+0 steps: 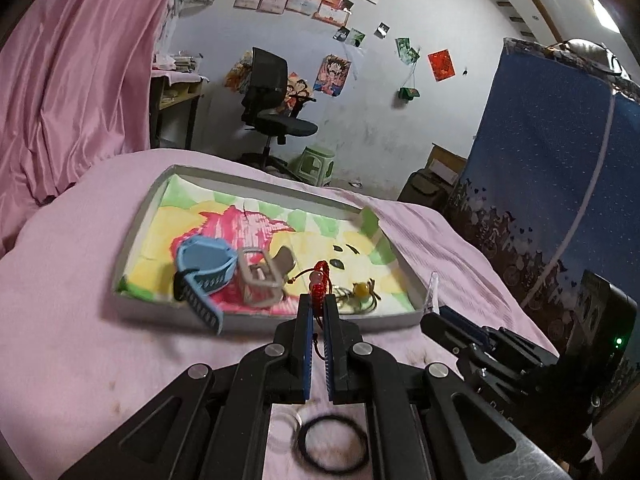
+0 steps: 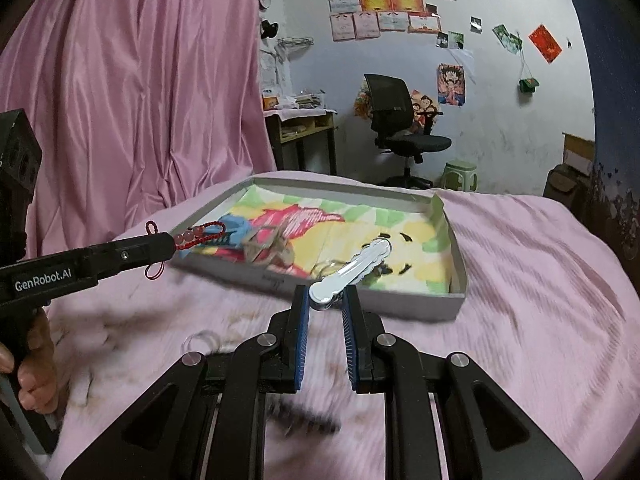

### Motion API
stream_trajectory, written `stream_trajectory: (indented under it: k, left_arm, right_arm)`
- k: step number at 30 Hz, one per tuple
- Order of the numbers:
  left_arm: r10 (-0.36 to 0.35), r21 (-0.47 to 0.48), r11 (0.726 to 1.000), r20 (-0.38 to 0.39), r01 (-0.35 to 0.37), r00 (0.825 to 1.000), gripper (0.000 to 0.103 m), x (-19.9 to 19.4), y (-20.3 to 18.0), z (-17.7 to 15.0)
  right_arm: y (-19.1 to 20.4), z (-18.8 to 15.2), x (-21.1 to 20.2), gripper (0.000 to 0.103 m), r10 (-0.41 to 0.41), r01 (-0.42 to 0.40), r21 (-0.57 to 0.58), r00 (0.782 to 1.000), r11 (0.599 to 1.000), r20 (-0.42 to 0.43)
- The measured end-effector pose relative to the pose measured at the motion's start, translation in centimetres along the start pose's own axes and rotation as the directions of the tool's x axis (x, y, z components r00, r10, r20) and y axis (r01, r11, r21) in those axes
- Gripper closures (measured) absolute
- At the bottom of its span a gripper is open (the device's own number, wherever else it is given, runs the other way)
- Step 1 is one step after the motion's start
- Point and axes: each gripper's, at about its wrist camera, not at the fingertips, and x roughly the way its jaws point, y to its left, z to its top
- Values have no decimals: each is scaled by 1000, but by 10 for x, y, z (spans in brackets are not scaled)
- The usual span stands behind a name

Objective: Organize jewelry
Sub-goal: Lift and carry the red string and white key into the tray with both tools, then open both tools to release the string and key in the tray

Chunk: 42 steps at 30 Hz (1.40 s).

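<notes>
My left gripper (image 1: pixel 318 304) is shut on a red cord bracelet (image 1: pixel 320 278) with pink beads, held just before the near wall of a shallow grey box (image 1: pixel 136 224). It also shows in the right wrist view (image 2: pixel 200 236). My right gripper (image 2: pixel 326 298) is shut on a white hair clip (image 2: pixel 352 268), held above the box's near wall (image 2: pixel 400 300). In the box lie a blue watch strap (image 1: pixel 204 268), a beige clip (image 1: pixel 264 276) and a yellow bead charm (image 1: pixel 358 290).
The box sits on a pink bedspread (image 1: pixel 72 320). A black hair tie (image 1: pixel 332 444) and a clear ring (image 2: pixel 200 340) lie on the bed near me. A pink curtain (image 2: pixel 140 100) hangs left; a blue mattress (image 1: pixel 560 180) stands right.
</notes>
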Motion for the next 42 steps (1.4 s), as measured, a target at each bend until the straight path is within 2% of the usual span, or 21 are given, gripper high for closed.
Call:
stream_trajectory:
  k: [4,8,14,17,23,32,39,41,42]
  left_arm:
    - [26,-5,1000,-56,-26,998,98,24,-3,5]
    - [61,-49,997,-113,-67,992,98,47,4,7]
    - [103,-89,989,-145,-117,984,98,60,13,3]
    - [100,-117,986,-159,-119,982,98,65,18,1]
    - [99,-117,986,-184,-122,978,98,71,20,2]
    - [72,-118,989,-174,-93,982,97,64,23,1]
    - [85,-89,991,-163,-100,983,97,51,22,-3]
    - [92,-85,991,-153,-106,984,97,47,23,-6]
    - [93,-87,991,-148,-106,985,97,45,23,-7]
  right_arm:
    - [-10,9,21,88,13,-12,26,1000,1000,-27]
    - [-17,13,42,88,33,-30,48,998,998,-60]
    - [-16,17,64,88,79,-75,41,993,996,-88]
    - [-9,15,72,88,99,-99,12,989,995,-113]
    - [-5,13,84,88,115,-115,8,980,993,-163]
    - [-13,10,90,88,121,-114,49,974,992,-191]
    - [-13,11,89,85,112,-106,47,977,993,-181]
    - [-13,12,84,82,103,-98,43,981,994,-162]
    - [-12,12,81,76,97,-92,42,984,995,-149]
